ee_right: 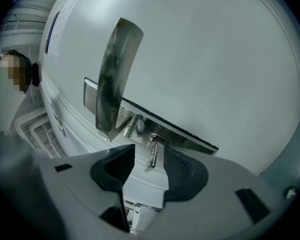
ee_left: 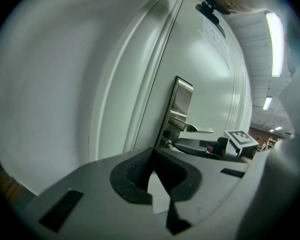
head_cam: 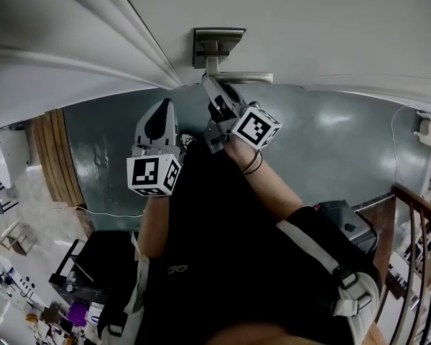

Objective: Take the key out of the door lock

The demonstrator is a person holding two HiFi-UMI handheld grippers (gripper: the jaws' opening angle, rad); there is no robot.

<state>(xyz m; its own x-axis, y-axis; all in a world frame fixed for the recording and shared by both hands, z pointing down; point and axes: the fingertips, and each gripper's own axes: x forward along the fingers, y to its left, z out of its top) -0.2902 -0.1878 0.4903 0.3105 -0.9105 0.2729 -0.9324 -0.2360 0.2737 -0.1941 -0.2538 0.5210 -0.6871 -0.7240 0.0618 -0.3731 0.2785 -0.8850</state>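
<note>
Sticking out of the lock plate beside the door handle, the key sits between the jaws of the right gripper — they stand apart, one pad close beside it, not clamped on it. The left gripper hangs left of the lock, nearer than the right, facing the door — jaws closed together on nothing.

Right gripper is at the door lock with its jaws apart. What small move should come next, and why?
Probably close the right gripper on the key. The key sits in the lock plate under the handle and stands between the open jaws, and neither pad seems to press on it yet.
</note>
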